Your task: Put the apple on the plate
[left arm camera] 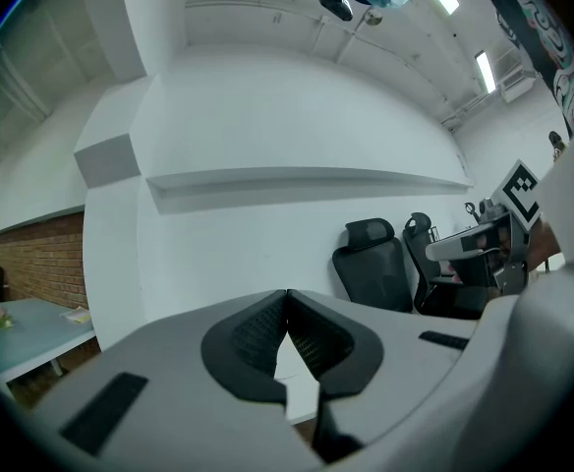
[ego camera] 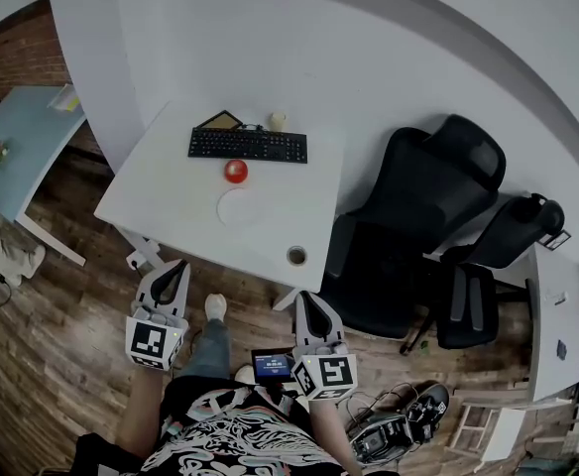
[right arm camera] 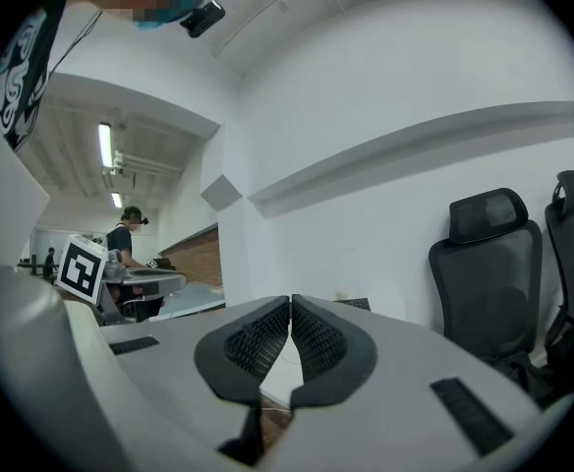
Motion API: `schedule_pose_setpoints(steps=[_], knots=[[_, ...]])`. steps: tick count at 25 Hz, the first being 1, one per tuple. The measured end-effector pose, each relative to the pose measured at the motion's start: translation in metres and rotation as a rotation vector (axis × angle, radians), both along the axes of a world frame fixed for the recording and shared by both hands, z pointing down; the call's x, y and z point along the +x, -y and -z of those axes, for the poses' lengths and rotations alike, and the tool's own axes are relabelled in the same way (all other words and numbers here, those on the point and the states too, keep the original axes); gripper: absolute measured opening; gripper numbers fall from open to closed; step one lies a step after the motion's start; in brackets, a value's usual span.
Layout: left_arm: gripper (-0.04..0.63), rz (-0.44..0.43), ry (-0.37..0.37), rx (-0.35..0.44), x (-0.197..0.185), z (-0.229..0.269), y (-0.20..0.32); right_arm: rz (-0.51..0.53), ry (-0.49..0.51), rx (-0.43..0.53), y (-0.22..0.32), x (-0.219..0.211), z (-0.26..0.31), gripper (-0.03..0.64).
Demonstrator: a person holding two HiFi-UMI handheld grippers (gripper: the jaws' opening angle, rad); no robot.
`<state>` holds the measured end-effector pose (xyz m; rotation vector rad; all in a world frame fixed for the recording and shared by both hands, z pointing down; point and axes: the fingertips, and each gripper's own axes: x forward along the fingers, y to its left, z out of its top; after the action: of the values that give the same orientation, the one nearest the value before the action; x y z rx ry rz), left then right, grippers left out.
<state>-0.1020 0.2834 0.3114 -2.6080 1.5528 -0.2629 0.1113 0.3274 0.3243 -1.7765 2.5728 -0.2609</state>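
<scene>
A red apple (ego camera: 235, 171) sits on the white table (ego camera: 171, 191) just in front of a black keyboard (ego camera: 248, 145). A white round plate (ego camera: 240, 207) lies right below the apple in the head view, nearer to me. My left gripper (ego camera: 177, 268) and right gripper (ego camera: 303, 299) are held over the wooden floor, well short of the table's near edge. Both are shut with nothing between the jaws. In the left gripper view the jaw tips (left arm camera: 287, 295) meet; in the right gripper view the tips (right arm camera: 291, 301) meet too. The apple is hidden in both gripper views.
A roll of tape (ego camera: 296, 256) lies near the table's front right corner. Two black office chairs (ego camera: 408, 226) stand to the right of the table. A pale blue table (ego camera: 17, 142) is at the far left. A phone (ego camera: 272, 367) hangs at my waist.
</scene>
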Motion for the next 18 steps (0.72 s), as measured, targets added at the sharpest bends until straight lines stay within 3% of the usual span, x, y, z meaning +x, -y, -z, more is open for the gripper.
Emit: schedule_pose_setpoints(steps=[18], knots=[[0.015,-0.008,-0.031,-0.041,-0.008,-0.016,0.162,-0.015,-0.027,-0.043,0.152,-0.012,-0.011,0.03]])
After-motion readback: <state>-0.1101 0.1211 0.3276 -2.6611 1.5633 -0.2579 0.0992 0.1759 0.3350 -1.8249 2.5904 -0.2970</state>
